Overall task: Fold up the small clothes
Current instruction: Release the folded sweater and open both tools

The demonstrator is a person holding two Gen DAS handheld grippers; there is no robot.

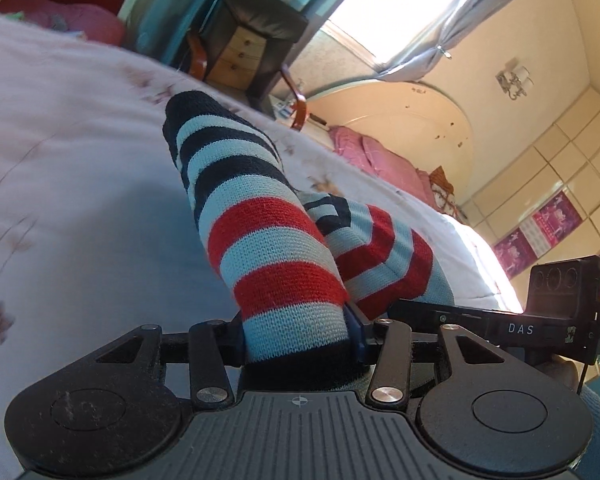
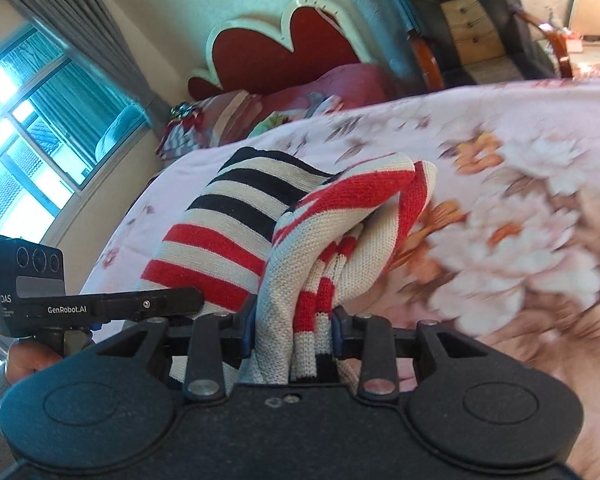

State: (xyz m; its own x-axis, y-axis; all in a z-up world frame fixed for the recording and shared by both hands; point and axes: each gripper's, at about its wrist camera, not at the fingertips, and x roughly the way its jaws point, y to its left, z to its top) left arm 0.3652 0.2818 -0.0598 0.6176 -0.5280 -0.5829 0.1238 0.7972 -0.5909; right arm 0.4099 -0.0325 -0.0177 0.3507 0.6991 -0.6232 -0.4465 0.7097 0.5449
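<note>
Both tongs, left tongs [image 1: 300, 334] and right tongs [image 2: 294, 330], are clamped on one striped knitted garment [image 1: 260, 248], held lengthwise away above the floral bed cover [image 2: 520, 184].

Striped garment [image 1: 260, 248]: coarse knitted cloth, matt. Gripper [image 2: 292, 320]: matt black plastic, shiny metal rivets. Bedspread [image 2: 500, 160]: soft printed cloth.

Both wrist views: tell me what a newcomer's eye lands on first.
The striped knit garment, banded red, dark and pale, fills the middle of both views, bunched between the left gripper and the right gripper, each shut on it. Behind it spreads the pink floral bedspread.
</note>
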